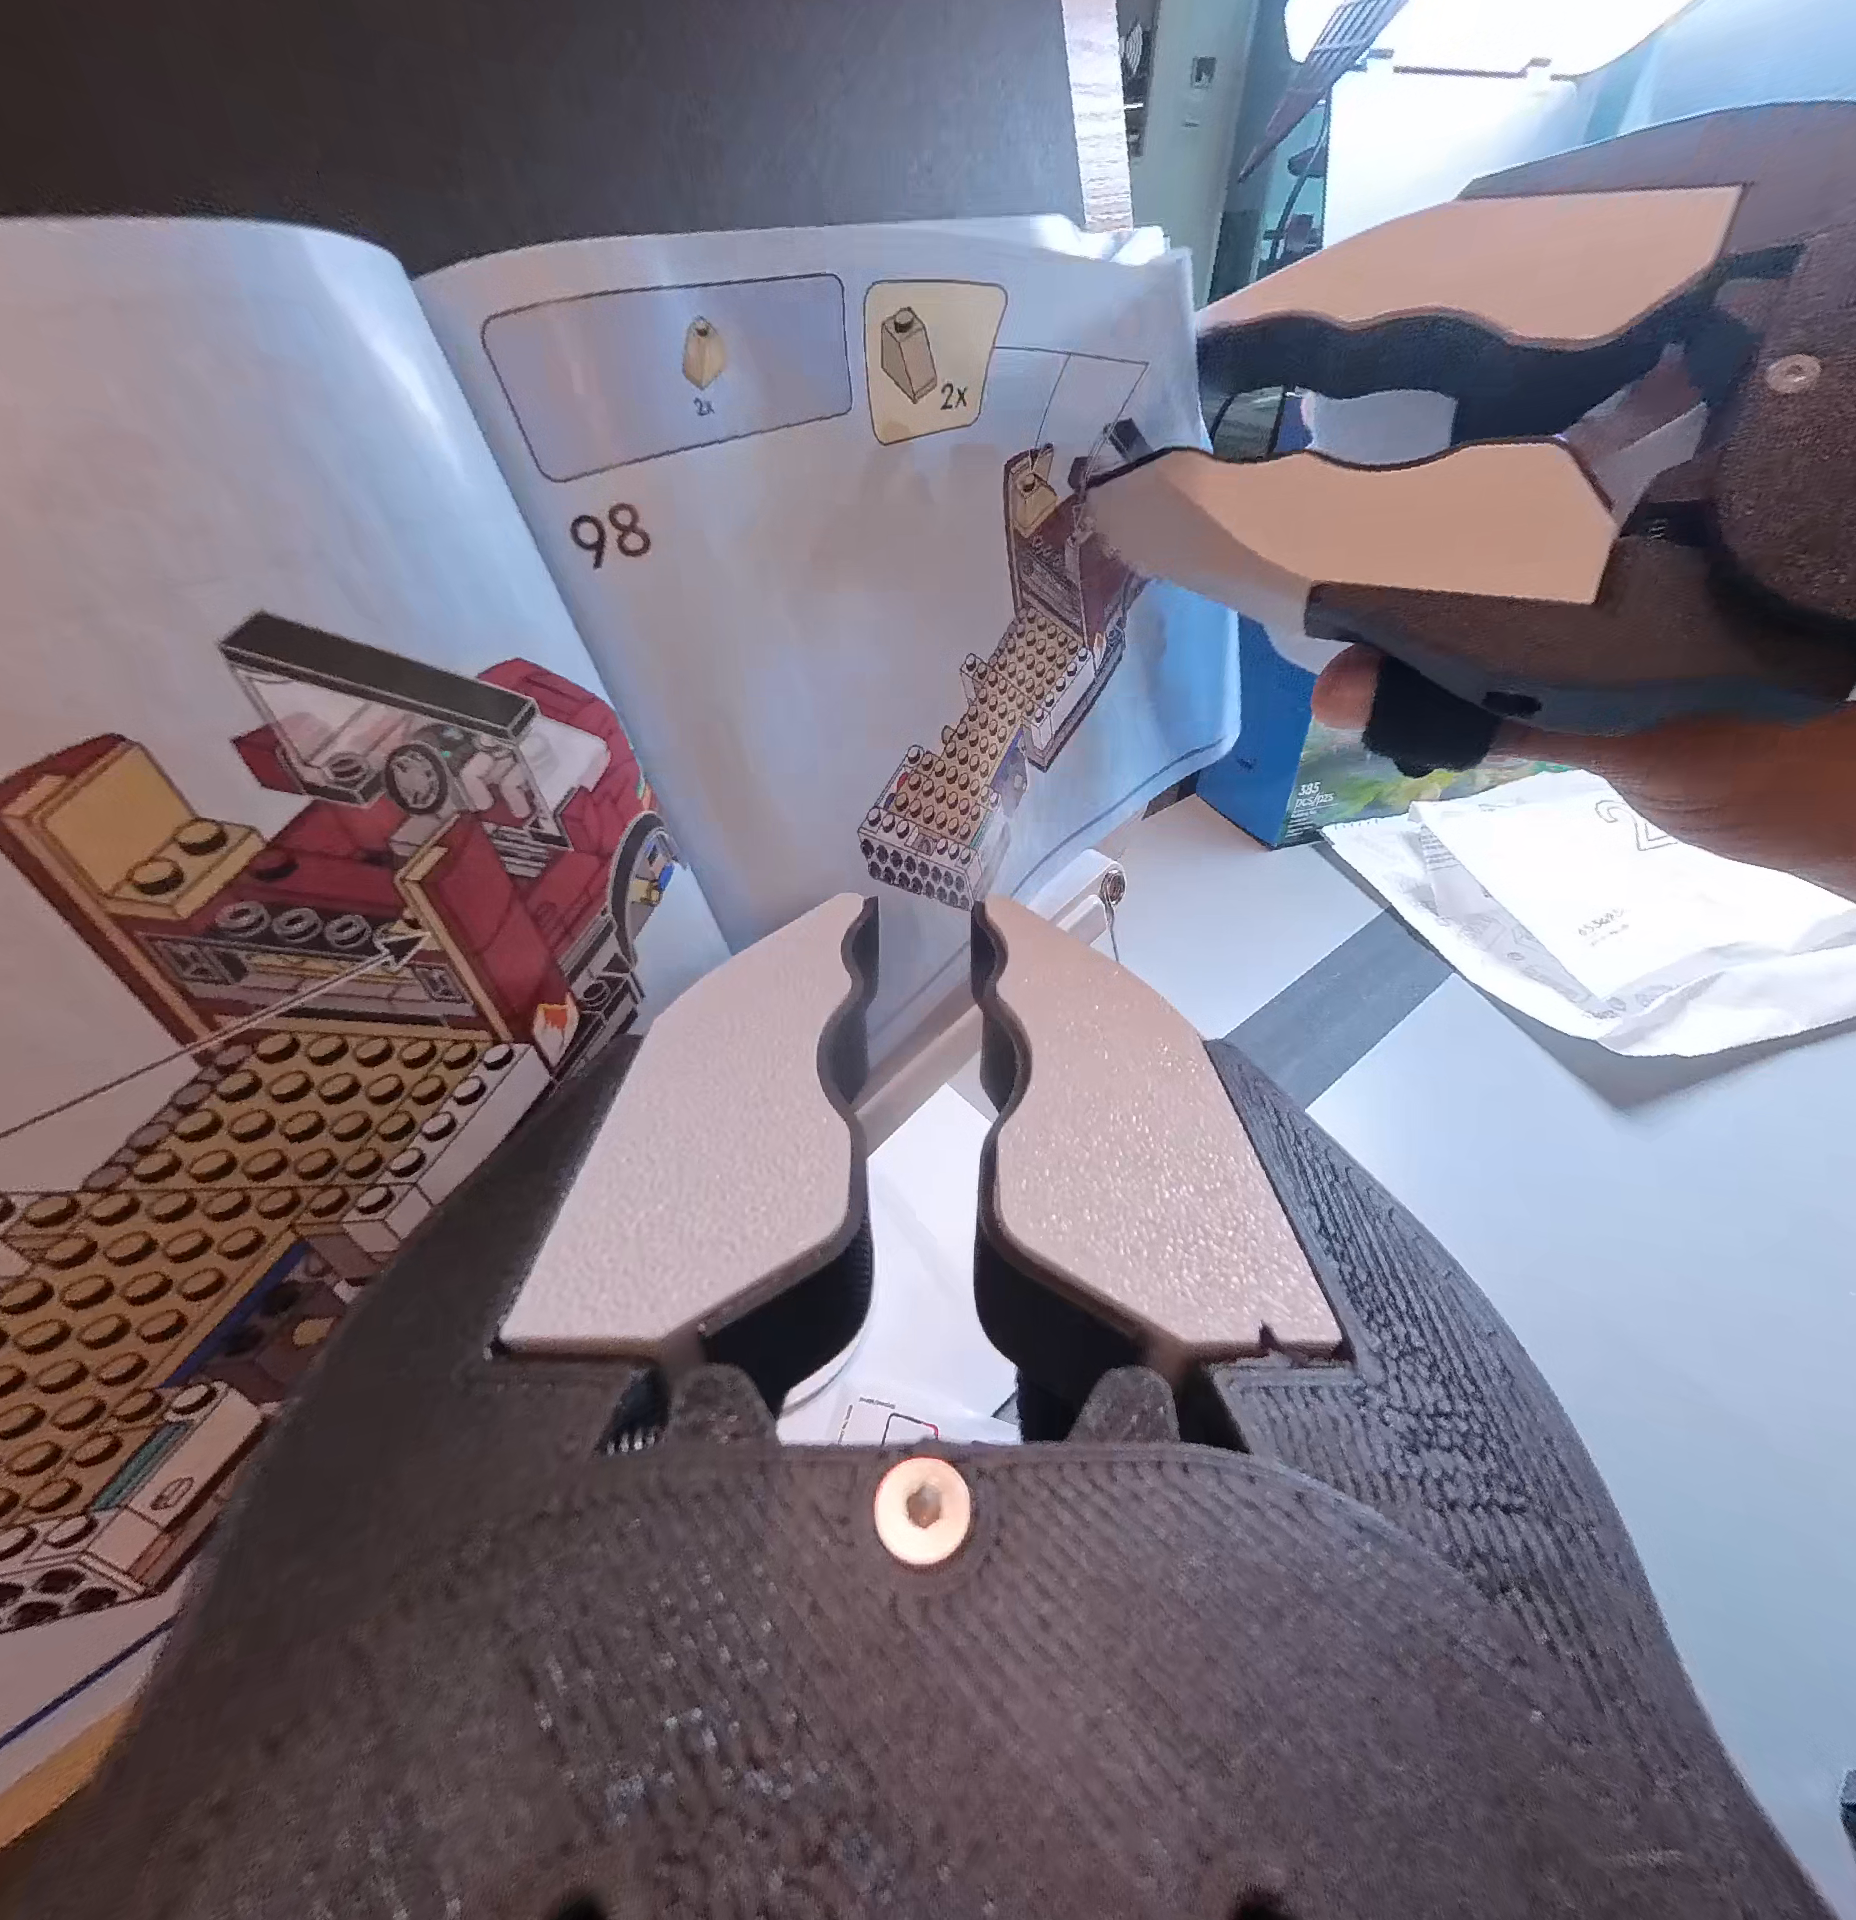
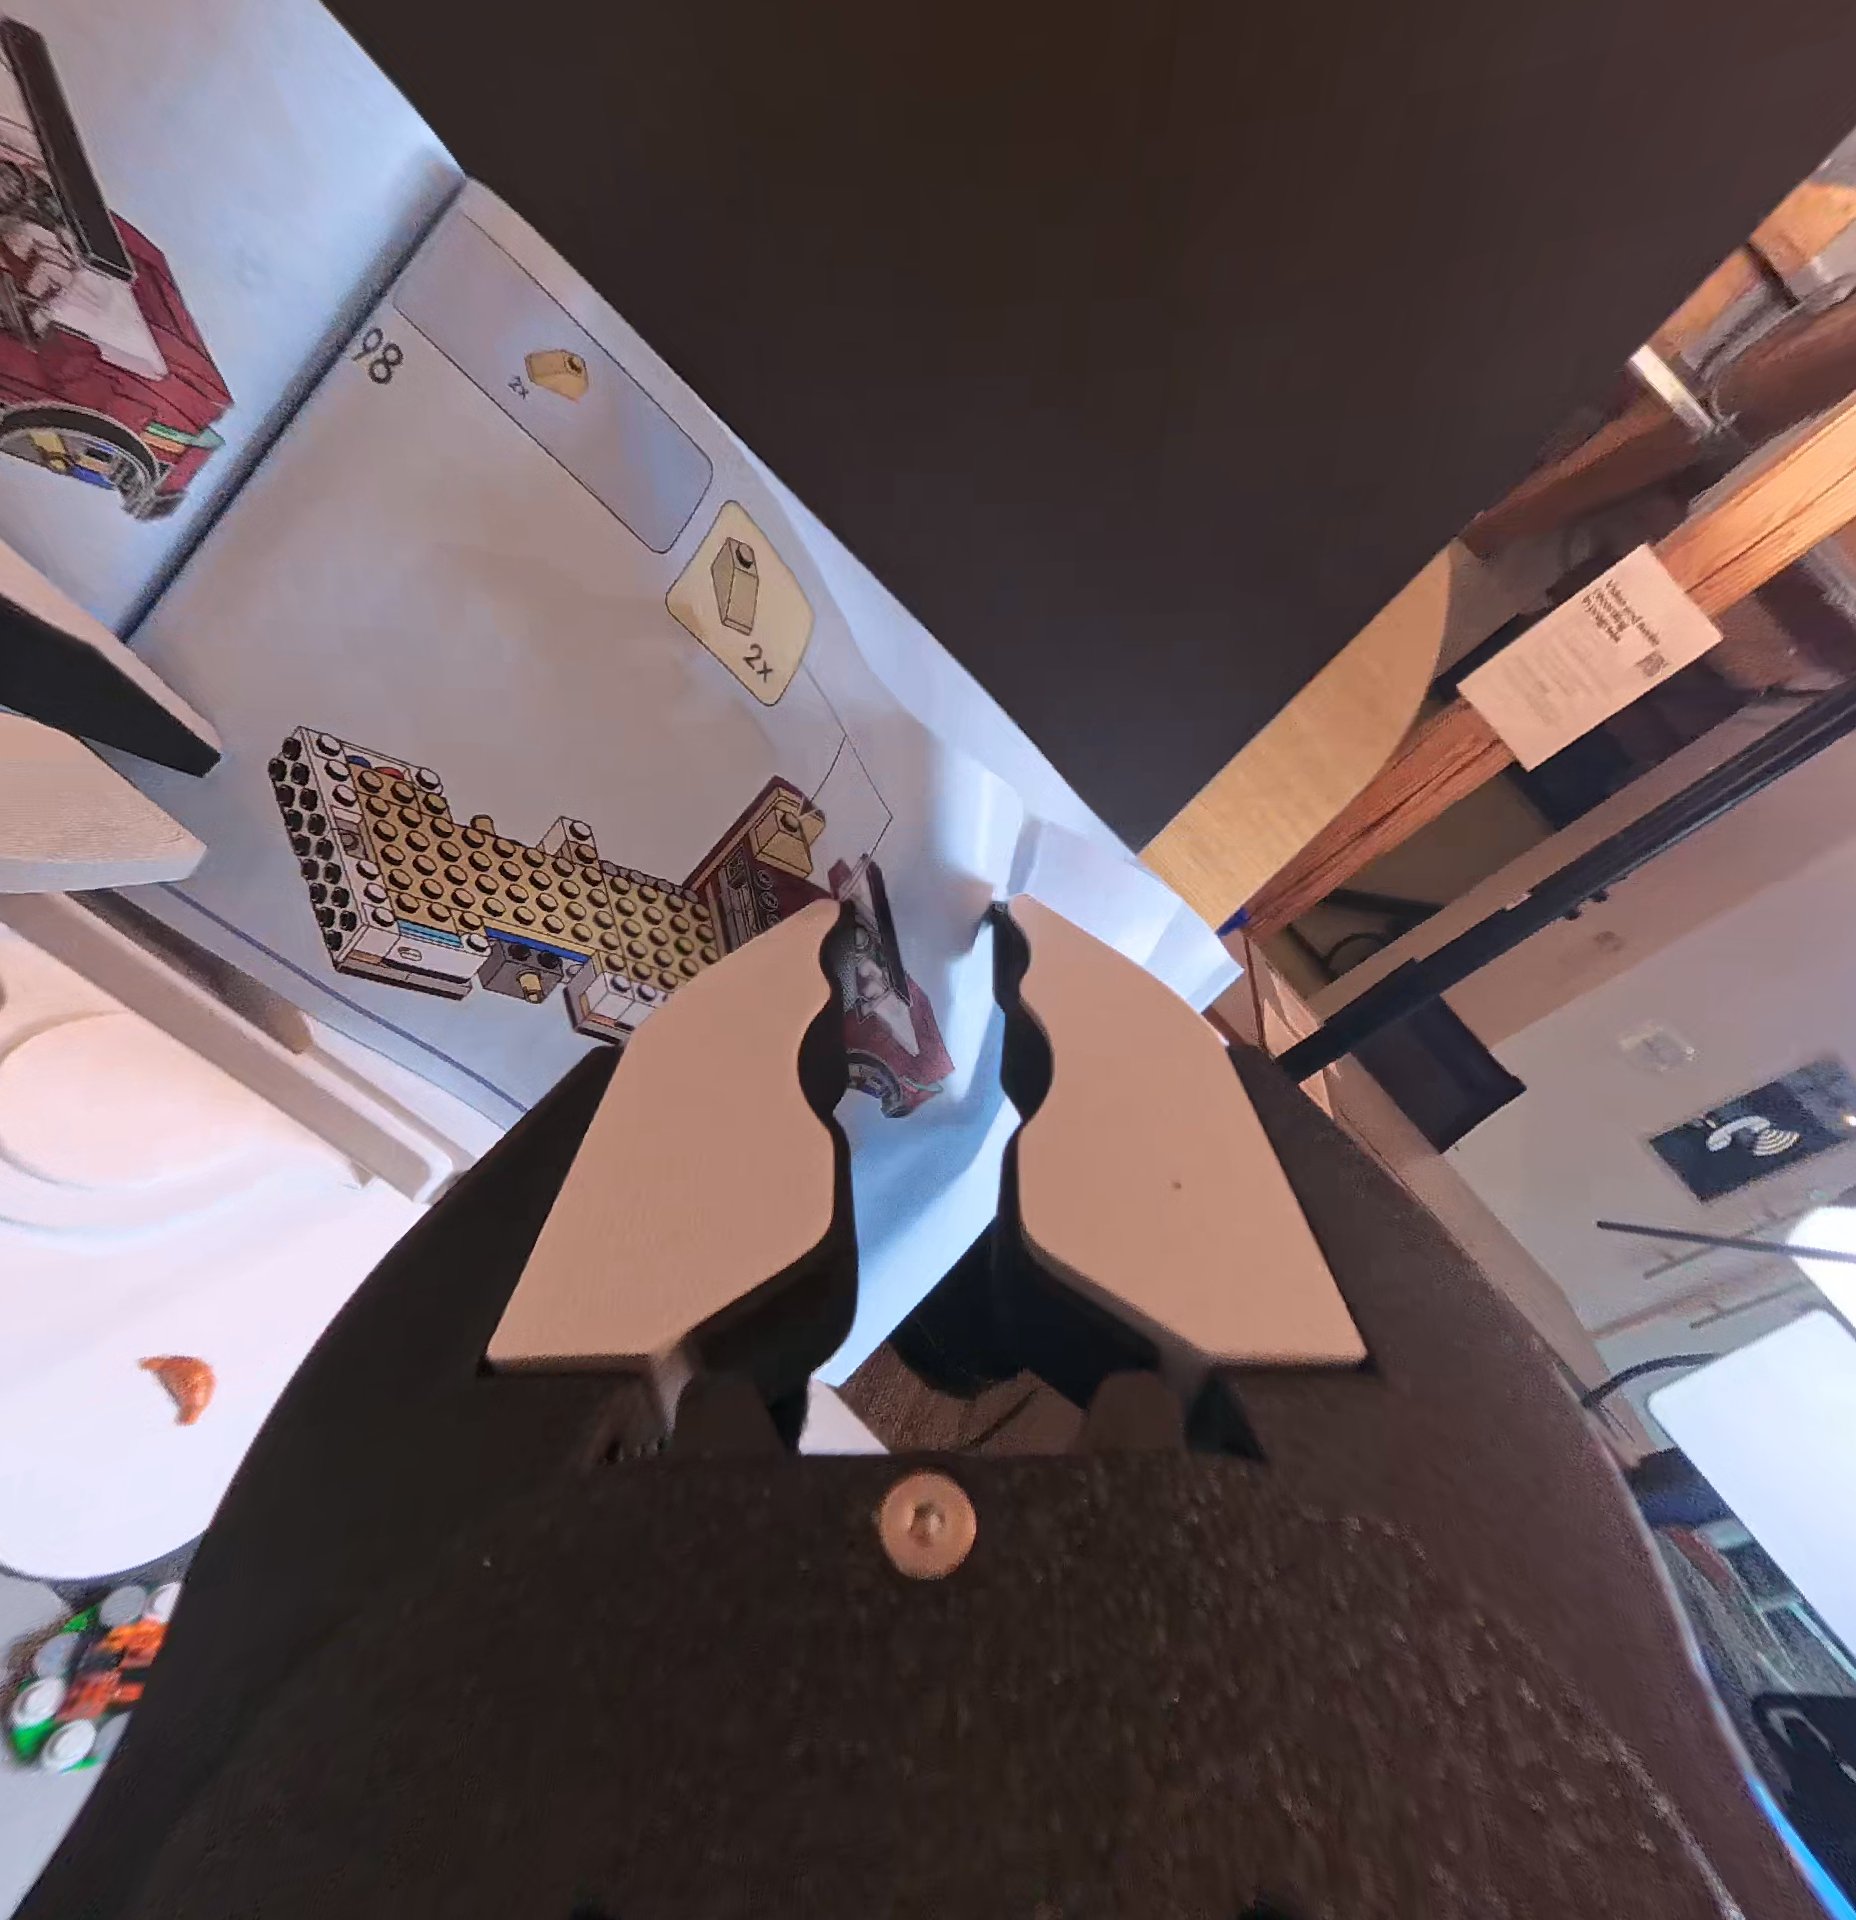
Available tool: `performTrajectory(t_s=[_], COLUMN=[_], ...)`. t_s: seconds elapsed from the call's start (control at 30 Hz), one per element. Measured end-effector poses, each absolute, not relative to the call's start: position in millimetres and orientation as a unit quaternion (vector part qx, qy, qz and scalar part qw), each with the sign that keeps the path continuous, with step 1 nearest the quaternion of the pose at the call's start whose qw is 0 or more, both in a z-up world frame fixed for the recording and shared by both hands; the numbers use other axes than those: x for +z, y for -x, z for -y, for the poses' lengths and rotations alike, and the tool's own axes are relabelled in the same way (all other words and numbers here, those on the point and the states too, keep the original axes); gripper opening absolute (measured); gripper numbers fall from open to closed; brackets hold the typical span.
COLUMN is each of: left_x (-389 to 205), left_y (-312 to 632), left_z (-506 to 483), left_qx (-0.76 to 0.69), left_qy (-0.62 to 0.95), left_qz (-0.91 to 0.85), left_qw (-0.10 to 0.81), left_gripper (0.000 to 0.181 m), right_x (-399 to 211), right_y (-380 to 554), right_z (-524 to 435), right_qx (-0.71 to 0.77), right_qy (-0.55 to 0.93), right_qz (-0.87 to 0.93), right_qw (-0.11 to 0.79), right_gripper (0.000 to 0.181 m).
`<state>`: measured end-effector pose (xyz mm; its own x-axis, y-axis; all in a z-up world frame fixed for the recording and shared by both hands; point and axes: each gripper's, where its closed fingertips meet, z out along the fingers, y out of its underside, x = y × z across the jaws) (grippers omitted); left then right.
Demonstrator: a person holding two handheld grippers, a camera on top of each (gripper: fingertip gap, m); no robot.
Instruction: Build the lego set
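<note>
Both fingers of the right gripper (image 2: 919, 914) straddle the instruction booklet (image 2: 550, 644) page edge, unclenched.

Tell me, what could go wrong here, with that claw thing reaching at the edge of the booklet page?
Three risks, as a guess. The right gripper is open around the edge of the instruction booklet page, which is already crumpled there; closing and pulling could crease or tear it. The page stands curled up, so it may slip free and flop back. The left gripper, open and holding nothing, sits close in front of the booklet, so the two grippers could bump.
</note>
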<state>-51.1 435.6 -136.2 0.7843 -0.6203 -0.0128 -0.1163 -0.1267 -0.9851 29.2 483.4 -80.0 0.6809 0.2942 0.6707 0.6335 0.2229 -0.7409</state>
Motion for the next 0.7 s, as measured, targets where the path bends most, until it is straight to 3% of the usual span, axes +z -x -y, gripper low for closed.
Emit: performTrajectory(t_s=[0.07,0.2,0.27,0.3,0.43,0.47,0.53,0.63,0.7], left_x=[-135.3,-130.5,-127.4,-126.3,-123.9,-124.3,-125.7,-126.8,-127.9], left_y=[50.1,46.8,43.5,41.6,35.8,34.8,34.4,37.1,38.9], left_z=[-434.8,-433.9,-432.8,-432.4,-432.8,-433.2,-433.8,-434.5,-434.8], left_qx=[-0.206,-0.206,-0.206,-0.205,-0.198,-0.196,-0.193,-0.191,-0.193], left_qy=[0.721,0.719,0.716,0.715,0.714,0.715,0.717,0.717,0.718], left_qz=[-0.257,-0.26,-0.264,-0.267,-0.275,-0.276,-0.278,-0.279,-0.278], left_qw=[0.609,0.611,0.613,0.612,0.612,0.611,0.61,0.609,0.608], left_gripper=[0.019,0.02,0.021,0.022,0.023,0.024,0.024,0.024,0.024], right_x=[-77.8,-77.5,-83.7,-85.2,-76.0,-74.7,-76.0,-84.0,-88.5], right_y=[-32.4,-35.1,-34.4,-35.0,-37.6,-37.1,-36.2,-36.5,-37.0], right_z=[-479.1,-469.0,-467.5,-468.3,-482.9,-487.6,-495.3,-499.3,-497.1], right_qx=[-0.122,-0.124,-0.126,-0.128,-0.113,-0.097,-0.081,-0.079,-0.085], right_qy=[0.604,0.581,0.582,0.582,0.59,0.6,0.613,0.621,0.618], right_qz=[0.377,0.389,0.4,0.4,0.382,0.377,0.378,0.383,0.383], right_qw=[0.691,0.704,0.697,0.696,0.703,0.699,0.689,0.68,0.681], right_gripper=[0.024,0.003,0.0,0.003,0.053,0.055,0.046,0.012,0.0])
